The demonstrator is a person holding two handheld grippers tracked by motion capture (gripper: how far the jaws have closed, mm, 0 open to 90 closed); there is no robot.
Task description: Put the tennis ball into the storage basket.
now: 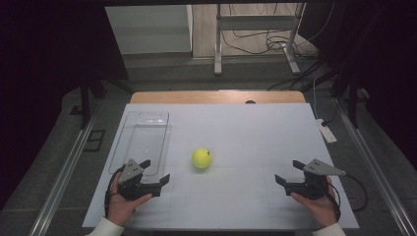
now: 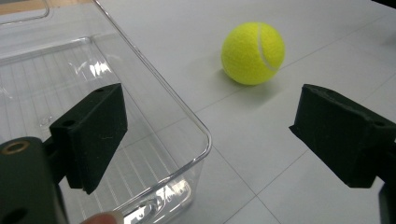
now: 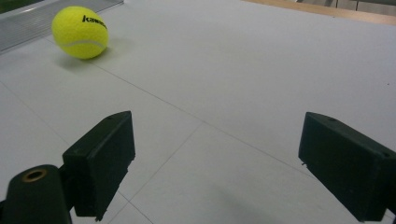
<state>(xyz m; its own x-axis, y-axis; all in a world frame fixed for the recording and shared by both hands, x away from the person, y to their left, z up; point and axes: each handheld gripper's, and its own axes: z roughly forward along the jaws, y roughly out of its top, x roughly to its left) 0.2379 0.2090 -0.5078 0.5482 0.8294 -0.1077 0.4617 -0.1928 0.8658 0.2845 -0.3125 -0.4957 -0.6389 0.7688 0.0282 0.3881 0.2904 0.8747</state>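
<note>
White-topped desk (image 1: 246, 128), dim room. Yellow felt tennis ball (image 1: 201, 158) at centre, loose, ungrasped. Clear rectangular plastic tray (image 1: 133, 142) at ten o'clock, empty. Left hand-held gripper (image 1: 156, 172) and right hand-held gripper (image 1: 287, 172): jaws spread, holding nothing. Pick-up judged not yet begun.

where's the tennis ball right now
In the high view the tennis ball sits on the white table, just right of the clear tray, nearer the left gripper than the right gripper.

A fuzzy yellow tennis ball (image 3: 80, 31) with black lettering is resting in the upper left on the white counter (image 3: 243, 79); the right tool (image 3: 219, 158) is gaping wide at the bottom.
</note>
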